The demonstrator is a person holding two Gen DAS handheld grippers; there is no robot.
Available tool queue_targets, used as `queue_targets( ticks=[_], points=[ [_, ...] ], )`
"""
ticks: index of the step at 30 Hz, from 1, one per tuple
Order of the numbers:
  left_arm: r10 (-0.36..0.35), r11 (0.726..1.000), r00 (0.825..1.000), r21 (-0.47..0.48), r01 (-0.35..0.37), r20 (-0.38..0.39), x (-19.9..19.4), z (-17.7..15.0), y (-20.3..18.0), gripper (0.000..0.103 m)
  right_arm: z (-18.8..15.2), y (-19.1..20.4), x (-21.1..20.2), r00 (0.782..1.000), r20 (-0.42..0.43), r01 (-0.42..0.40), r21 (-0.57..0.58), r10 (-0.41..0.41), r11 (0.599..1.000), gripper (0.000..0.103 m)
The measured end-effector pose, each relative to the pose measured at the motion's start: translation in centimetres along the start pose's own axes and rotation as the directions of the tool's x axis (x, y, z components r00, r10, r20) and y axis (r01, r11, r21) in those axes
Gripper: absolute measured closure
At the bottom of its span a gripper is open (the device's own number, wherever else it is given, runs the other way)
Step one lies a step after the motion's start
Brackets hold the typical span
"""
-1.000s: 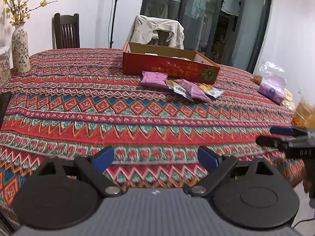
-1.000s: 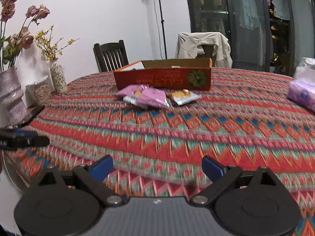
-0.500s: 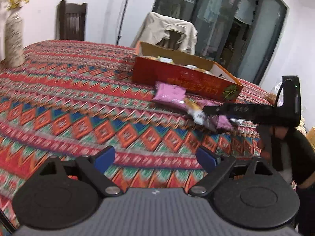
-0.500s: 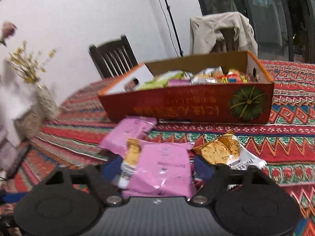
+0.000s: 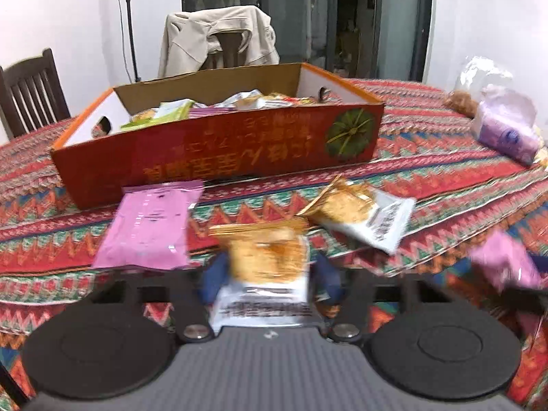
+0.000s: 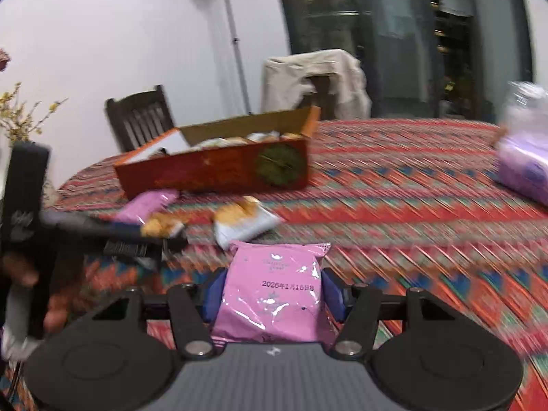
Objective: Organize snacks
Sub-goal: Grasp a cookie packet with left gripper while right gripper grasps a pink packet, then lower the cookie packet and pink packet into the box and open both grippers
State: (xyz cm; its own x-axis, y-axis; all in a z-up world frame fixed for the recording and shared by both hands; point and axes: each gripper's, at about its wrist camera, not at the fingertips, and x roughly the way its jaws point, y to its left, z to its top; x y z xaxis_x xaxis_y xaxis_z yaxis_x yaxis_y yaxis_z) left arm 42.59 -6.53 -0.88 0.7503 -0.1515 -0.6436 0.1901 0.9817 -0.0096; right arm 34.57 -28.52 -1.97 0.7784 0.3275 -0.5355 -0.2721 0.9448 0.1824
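Fingers point(image 6: 331, 294) closing on glossy pink packet point(image 6: 274, 294), date-stamped

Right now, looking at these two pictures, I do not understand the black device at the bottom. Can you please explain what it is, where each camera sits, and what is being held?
There is no robot. A person holds a hand-operated gripper in each hand, and each carries a wide-angle camera looking forward along its two blue-padded fingers.

In the left camera's view, the left gripper is closing on an orange and white snack packet. In the right camera's view, the right gripper is closing on a pink snack packet; the left gripper shows there from the side.

On the patterned tablecloth lie another pink packet and another orange packet. Behind them stands an open red cardboard box that already holds snacks. A purple pack lies further right.
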Motion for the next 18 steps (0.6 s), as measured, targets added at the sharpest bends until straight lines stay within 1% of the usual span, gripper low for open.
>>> queue_targets(
  ticks=[1, 4, 6, 8, 10, 11, 13, 16, 18],
  points=[
    [-0.001, 1.000, 1.000, -0.003, 0.001, -0.006, -0.1, 0.0, -0.1, 0.061, -0.7, -0.6, -0.6, 1.000, -0.003, 0.002, 0.030, -0.002, 1.000, 0.044],
    [0.010, 1.000, 1.000, -0.010, -0.010, -0.026, -0.9, -0.3, -0.4, 0.062, -2.0, -1.6, -1.3, 0.999, 0.007, -0.036, 0.093, 0.036, 0.995, 0.044],
    [-0.006, 1.000, 0.999, -0.030, 0.005, -0.034, -1.9, -0.4, -0.4, 0.062, -2.2, -1.5, -1.5, 1.000, 0.012, -0.028, 0.066, 0.028, 0.997, 0.044],
    [-0.007, 0.999, 1.000, -0.039, 0.007, -0.009, -3.8, -1.0, -0.6, 0.062, -2.2, -1.0, -1.8, 0.999, 0.022, -0.025, 0.035, 0.024, 0.999, 0.044],
    [-0.003, 0.998, 1.000, -0.063, 0.004, 0.024, -6.2, -1.9, -0.7, 0.062, -2.2, -0.6, -2.5, 0.999, 0.035, -0.043, 0.021, 0.042, 0.999, 0.044],
    [-0.003, 0.996, 0.999, -0.090, 0.006, 0.037, -7.6, -2.7, -0.5, 0.062, -2.2, -0.2, -3.0, 0.998, 0.043, -0.053, 0.012, 0.053, 0.999, 0.044],
    [0.012, 0.991, 0.999, -0.137, -0.008, 0.032, -9.7, -4.5, -0.2, 0.062, -2.3, 0.8, -3.9, 0.997, 0.055, -0.061, -0.017, 0.062, 0.998, 0.044],
    [0.033, 0.987, 0.999, -0.156, -0.030, 0.016, -12.9, -7.5, 0.1, 0.061, -2.9, 2.6, -5.9, 0.995, 0.069, -0.065, -0.078, 0.070, 0.995, 0.044],
    [0.056, 0.985, 0.998, -0.162, -0.052, 0.017, -15.1, -9.2, 0.8, 0.061, -3.4, 4.2, -7.0, 0.992, 0.065, -0.099, -0.108, 0.107, 0.989, 0.044]
  ],
)
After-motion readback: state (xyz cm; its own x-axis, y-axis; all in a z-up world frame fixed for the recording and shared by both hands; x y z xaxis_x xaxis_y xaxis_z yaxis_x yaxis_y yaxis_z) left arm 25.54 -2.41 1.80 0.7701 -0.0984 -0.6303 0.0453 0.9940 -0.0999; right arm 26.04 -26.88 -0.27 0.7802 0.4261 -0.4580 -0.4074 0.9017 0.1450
